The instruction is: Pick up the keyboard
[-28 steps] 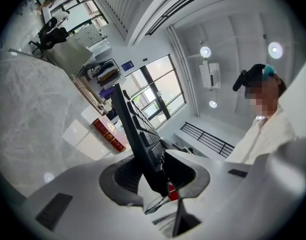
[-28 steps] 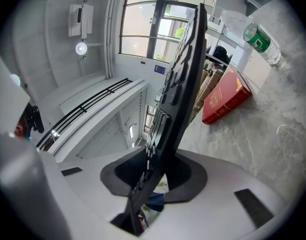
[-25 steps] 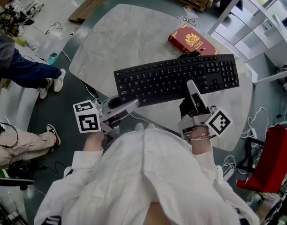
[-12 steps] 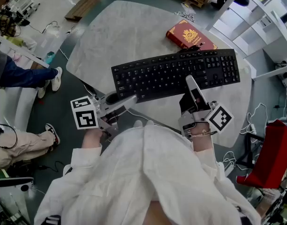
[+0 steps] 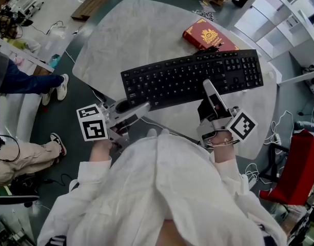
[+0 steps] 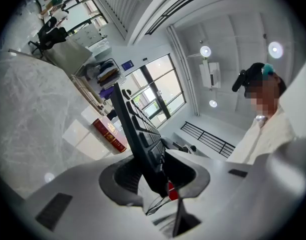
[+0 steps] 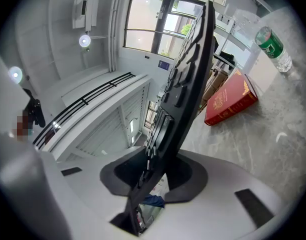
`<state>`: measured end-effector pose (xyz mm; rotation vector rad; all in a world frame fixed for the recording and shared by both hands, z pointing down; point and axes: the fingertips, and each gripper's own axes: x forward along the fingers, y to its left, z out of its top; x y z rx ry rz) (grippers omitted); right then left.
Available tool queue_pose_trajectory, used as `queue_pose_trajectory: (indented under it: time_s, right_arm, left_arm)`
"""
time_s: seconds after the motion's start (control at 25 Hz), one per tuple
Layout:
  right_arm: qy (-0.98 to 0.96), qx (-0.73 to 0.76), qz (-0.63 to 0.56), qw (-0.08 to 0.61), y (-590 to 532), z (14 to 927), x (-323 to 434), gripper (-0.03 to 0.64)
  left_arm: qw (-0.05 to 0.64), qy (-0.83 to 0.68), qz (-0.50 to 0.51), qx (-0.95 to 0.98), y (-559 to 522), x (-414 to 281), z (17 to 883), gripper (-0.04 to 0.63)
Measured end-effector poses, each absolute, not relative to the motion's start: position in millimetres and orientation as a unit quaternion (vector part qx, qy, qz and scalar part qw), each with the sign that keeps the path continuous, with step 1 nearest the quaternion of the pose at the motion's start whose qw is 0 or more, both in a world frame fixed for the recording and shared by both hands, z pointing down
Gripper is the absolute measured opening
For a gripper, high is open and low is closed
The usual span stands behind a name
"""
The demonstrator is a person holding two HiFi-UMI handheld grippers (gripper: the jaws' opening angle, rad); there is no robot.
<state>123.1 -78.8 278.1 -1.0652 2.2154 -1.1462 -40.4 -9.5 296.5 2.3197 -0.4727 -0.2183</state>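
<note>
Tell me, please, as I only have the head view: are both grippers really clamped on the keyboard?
Observer: Yes for the left. The left gripper view shows the left gripper with both pads pressed on the keyboard edge.
Operator: And the right one?
Observer: The same. In its own view, the right gripper has its pads pressed on either face of the near edge.
Operator: Is the keyboard clear of the table?
Observer: Yes. The right gripper view shows open space between it and the table, and the book shows through that space.
</note>
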Motion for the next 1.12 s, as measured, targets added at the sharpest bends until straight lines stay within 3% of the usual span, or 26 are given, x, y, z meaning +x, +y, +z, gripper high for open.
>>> queue_pose_trajectory:
  time_s: [1.12]
  right_arm:
    - [0.837, -0.357, -0.389, 0.147, -78.7, 271.5, 117.4, 0.118]
  left_arm:
    - [0.379, -0.171, -0.084, 0.905, -7.4, -36.1, 301.9, 0.124]
